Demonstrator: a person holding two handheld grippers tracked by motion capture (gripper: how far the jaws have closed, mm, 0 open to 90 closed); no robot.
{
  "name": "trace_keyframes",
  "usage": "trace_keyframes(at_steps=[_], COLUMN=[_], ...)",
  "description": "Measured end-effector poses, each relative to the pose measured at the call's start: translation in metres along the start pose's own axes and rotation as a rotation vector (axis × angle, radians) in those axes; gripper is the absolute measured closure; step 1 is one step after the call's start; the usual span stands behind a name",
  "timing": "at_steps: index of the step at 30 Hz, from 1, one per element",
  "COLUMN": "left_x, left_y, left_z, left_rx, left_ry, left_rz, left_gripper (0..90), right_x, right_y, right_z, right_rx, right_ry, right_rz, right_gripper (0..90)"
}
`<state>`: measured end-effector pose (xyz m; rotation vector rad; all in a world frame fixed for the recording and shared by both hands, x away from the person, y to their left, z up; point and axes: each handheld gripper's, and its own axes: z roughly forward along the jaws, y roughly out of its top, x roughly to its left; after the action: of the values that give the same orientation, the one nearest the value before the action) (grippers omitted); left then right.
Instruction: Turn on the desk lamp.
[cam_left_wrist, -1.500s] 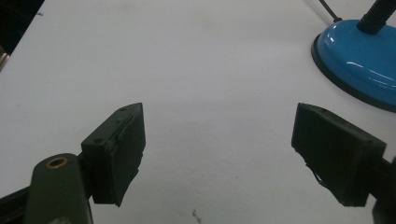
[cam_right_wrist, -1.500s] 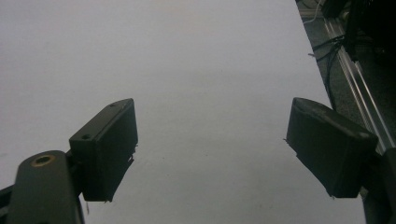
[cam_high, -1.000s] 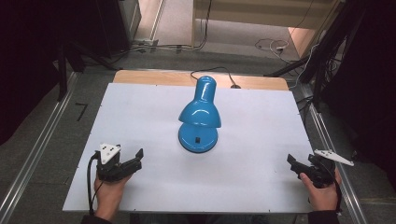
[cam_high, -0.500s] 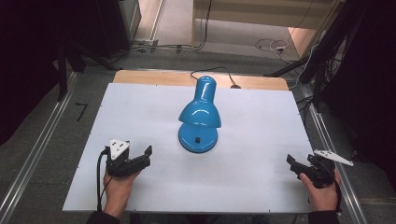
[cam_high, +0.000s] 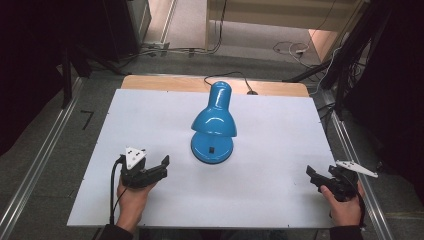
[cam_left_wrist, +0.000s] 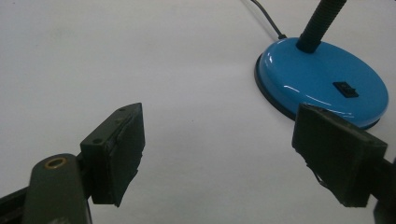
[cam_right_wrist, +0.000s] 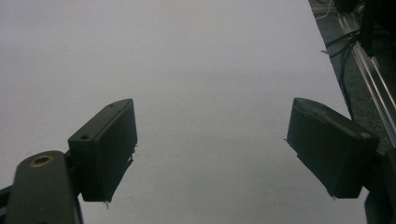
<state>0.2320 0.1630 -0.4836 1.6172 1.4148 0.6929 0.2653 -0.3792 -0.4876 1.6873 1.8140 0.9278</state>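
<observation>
— So where do we stand with the blue desk lamp (cam_high: 214, 125)?

— Barely begun, we'd judge. It sits upright at the middle of the white table (cam_high: 280, 200), shade tipped down over its round base (cam_left_wrist: 322, 79), cord running off the far edge. Nothing grips or touches it.

— And our grippers?

— Our left gripper (cam_high: 156, 169) hovers near the base, to its left and a little toward us, jaws spread wide and empty. In the left gripper view the base lies just past the right-hand jaw, its small black switch (cam_left_wrist: 345, 89) facing up. Our right gripper (cam_high: 315, 176) waits well apart by the table's right edge, jaws likewise apart, bare table between them.

— What's left, then?

— Everything, we reckon: closing the gap and making contact with the lamp.
</observation>
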Motion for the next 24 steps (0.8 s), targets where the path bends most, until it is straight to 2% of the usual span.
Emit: trace_keyframes(at_steps=[6,12,24], left_x=[-0.009,-0.015,-0.035], left_y=[0.003,0.005,0.012], left_z=[0.005,0.008,0.022], left_rx=[0.009,0.005,0.025], left_ry=[-0.021,-0.028,-0.043], left_rz=[0.026,0.019,0.055], left_gripper=[13.6,13.4,14.7], right_x=[0.0,0.001,0.0], right_y=[0.0,0.0,0.0], right_z=[0.0,-0.002,-0.002], right_rx=[0.002,-0.005,-0.002], right_ry=[0.001,0.01,0.019], right_rz=[-0.001,-0.005,-0.001], right_gripper=[14.8,14.8,14.8])
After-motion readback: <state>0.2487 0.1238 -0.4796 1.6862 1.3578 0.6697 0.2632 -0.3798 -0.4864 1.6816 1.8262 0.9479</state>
